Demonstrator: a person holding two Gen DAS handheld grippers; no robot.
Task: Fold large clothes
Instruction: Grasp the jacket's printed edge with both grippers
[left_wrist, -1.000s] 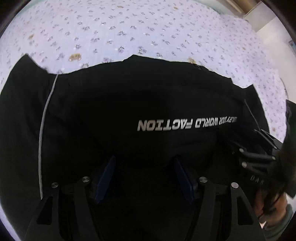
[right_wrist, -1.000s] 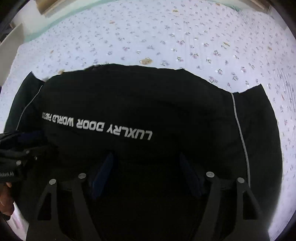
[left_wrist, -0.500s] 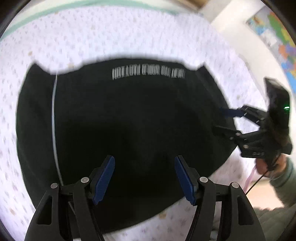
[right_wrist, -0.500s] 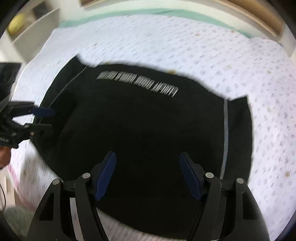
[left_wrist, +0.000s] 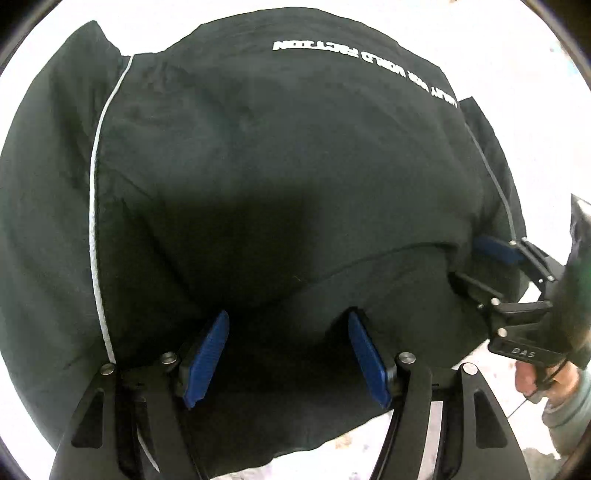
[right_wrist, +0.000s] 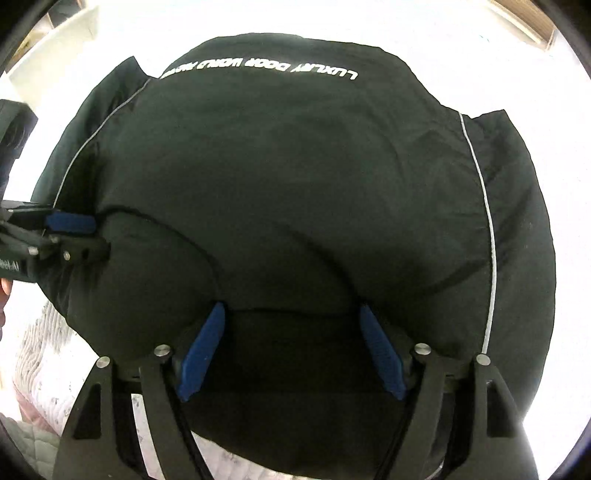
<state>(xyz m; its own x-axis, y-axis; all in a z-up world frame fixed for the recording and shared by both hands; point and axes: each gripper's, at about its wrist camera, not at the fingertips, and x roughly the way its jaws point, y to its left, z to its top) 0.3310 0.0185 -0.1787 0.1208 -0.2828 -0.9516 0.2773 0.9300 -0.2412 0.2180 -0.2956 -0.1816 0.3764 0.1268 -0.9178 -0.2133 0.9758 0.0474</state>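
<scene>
Across both wrist views a large black fabric garment with white piping lines and a row of white printed lettering (left_wrist: 280, 177) (right_wrist: 295, 184) fills nearly the whole frame, spread over a bed covered by a pale quilted bedspread with a small floral print (left_wrist: 491, 373) (right_wrist: 44, 354), which is washed out to white around the far edges. On the far side of the cloth the lettering (left_wrist: 365, 64) (right_wrist: 266, 68) reads upside down, and a white piping line (left_wrist: 96, 192) (right_wrist: 480, 206) runs down each side toward the near hem. Seen from its own camera, the left tool (left_wrist: 288, 354) has its two blue-padded fingers (left_wrist: 207, 354) spread wide apart, with the near edge of the garment lying between and beneath them; nothing is pinched. Seen likewise, the right tool (right_wrist: 291, 354) has its blue pads (right_wrist: 380, 354) just as far apart over the near hem, a raised fold of cloth sitting just ahead of its tips. From the left camera the right tool (left_wrist: 476, 264) shows at the right edge, one blue finger and one black finger reaching onto the side of the garment, held by a hand (left_wrist: 532, 376) in a grey-green sleeve. From the right camera the left tool (right_wrist: 88, 236) shows at the left edge, its fingers pushed against a bunched fold at the garment's side. Whether either side-on tool actually touches cloth on both fingers is hard to tell.
</scene>
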